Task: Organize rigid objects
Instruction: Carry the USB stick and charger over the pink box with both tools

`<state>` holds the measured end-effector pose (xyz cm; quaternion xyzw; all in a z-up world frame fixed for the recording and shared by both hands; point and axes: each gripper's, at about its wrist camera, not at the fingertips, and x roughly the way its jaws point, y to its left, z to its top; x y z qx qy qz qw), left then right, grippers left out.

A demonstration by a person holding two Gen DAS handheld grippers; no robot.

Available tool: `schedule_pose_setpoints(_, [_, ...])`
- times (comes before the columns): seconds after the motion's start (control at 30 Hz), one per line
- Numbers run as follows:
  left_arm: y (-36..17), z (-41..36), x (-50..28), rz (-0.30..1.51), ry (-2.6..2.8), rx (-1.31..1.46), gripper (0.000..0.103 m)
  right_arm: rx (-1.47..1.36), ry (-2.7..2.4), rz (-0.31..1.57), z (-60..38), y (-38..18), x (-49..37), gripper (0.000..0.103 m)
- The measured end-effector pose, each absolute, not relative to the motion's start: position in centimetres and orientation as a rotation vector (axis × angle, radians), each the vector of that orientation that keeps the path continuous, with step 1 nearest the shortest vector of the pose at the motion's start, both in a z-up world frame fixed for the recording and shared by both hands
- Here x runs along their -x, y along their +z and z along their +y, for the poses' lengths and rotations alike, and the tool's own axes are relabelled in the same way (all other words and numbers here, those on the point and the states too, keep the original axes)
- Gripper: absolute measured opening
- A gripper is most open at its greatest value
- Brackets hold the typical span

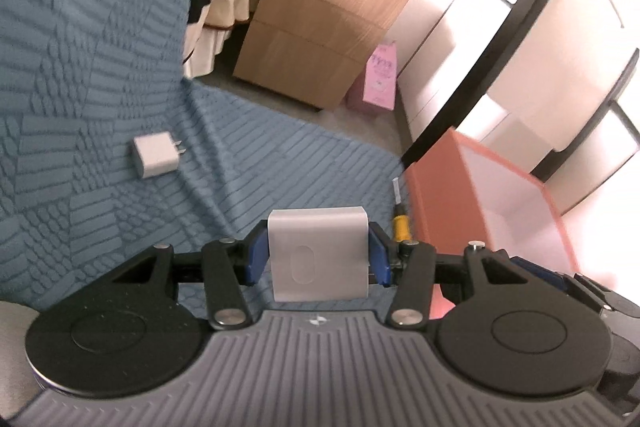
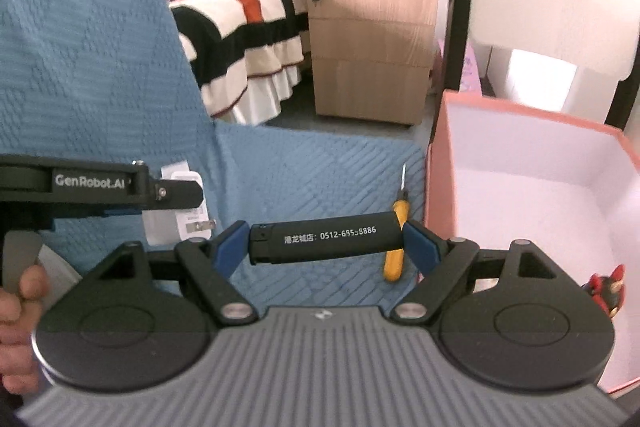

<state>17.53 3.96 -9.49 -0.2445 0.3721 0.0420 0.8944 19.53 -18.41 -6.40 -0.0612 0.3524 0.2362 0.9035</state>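
While both grippers hang over the blue bedspread (image 1: pixel 120 27), each one pinches something. The left gripper (image 1: pixel 318 259) squeezes a white charger block (image 1: pixel 318 259) between its blue pads, about half spread. The right gripper (image 2: pixel 326 241) is spread wide and presses on both ends of a black lighter (image 2: pixel 326 241) lying sideways. Another white charger (image 1: pixel 154 153) lies on the bedspread, well apart. A yellow screwdriver (image 2: pixel 394 247) lies just beside the pink box (image 2: pixel 540 195), which has a small red toy (image 2: pixel 608 291) inside.
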Motion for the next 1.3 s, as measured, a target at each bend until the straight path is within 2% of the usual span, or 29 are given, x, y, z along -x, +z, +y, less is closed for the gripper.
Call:
schedule_pose_setpoints(0.7, [0.7, -2.7, -20.3, 0.625, -0.044, 0.476, 0.056, 0.074, 0.44, 0.577, -23.9, 2.7, -20.2, 0.086])
schedule_pose_setpoints(1.03, [2.6, -7.0, -21.6, 0.609, -0.112, 0.448, 0.056, 0.046, 0.359, 0.54, -28.3, 3.9, -20.3, 0.086])
schedule_pose_setpoints(1.3, [2.0, -11.4, -23.0, 0.633, -0.16, 0.439, 0.056, 0.015, 0.294, 0.547, -31.9, 3.3, -20.1, 0.086])
